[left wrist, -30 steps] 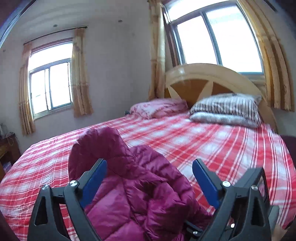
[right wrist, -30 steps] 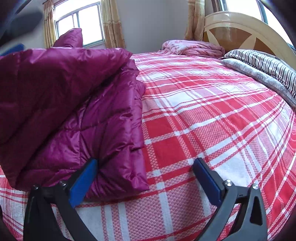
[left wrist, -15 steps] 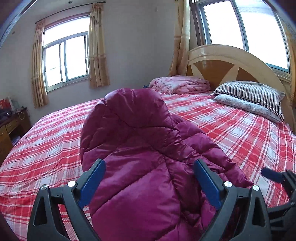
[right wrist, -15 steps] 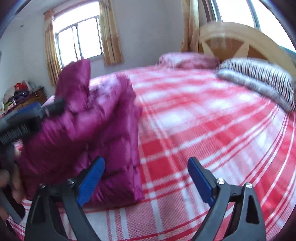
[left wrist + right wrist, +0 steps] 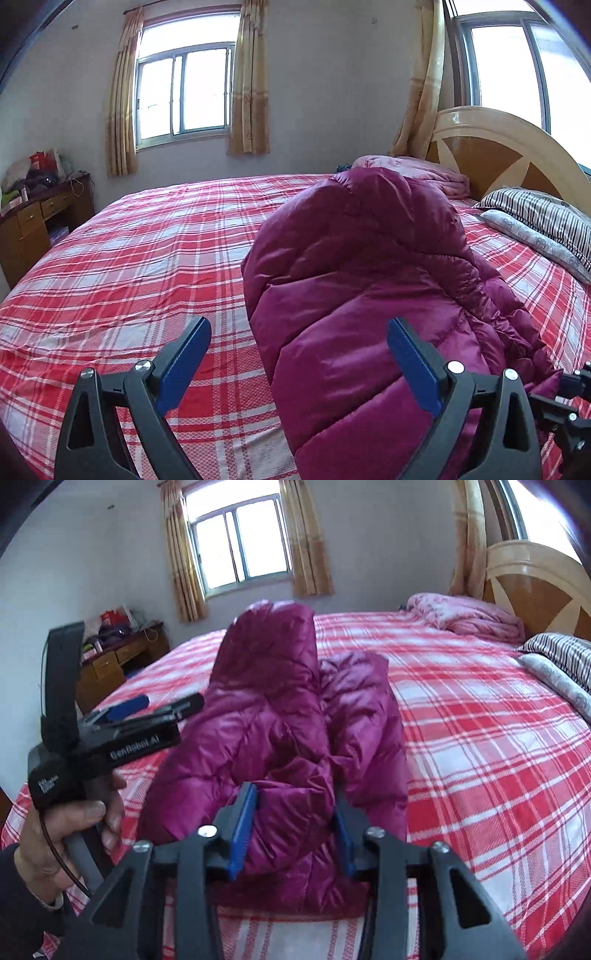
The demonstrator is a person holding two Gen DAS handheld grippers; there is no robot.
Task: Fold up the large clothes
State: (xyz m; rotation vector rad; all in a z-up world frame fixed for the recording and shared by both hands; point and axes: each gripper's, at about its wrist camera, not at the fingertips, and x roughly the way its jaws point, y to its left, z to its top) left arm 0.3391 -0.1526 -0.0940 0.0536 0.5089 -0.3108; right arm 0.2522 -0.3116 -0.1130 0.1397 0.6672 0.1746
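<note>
Magenta padding fills most of what lies ahead of both tools: a quilted down jacket [image 5: 373, 295] lies bunched on the red plaid bedsheet [image 5: 140, 258], its hood or upper part humped up and away from the grippers. Starting on the left, the left gripper [image 5: 297, 363] hovers with its blue pads [image 5: 183, 363] spread wide, holding nothing; bare sheet sits under its left pad, and the jacket's near flank lies between the pads and under the right one. In the right wrist view the same tool appears off to the left of the jacket, gripped by the person's left hand [image 5: 70, 827]. Further right, the right gripper [image 5: 293, 830] is clamped on a thick fold of the jacket's near edge [image 5: 291, 812], the puffy fabric bulging between its closed-in pads. To do this step well, I judge the right tool should keep that pinch firm and low, since slick shell fabric over down is likely to slide out of a shallow bite. The free left tool would best take a matching point on the near edge to its right, gathering a full layer rather than a loose wrinkle, so both grips can lift evenly and lay the jacket flat before folding. Well beyond the tools, to the right, a pink quilt [image 5: 469, 616] and a striped pillow [image 5: 546, 221] rest by the headboard [image 5: 498, 147], far enough not to interfere.
</note>
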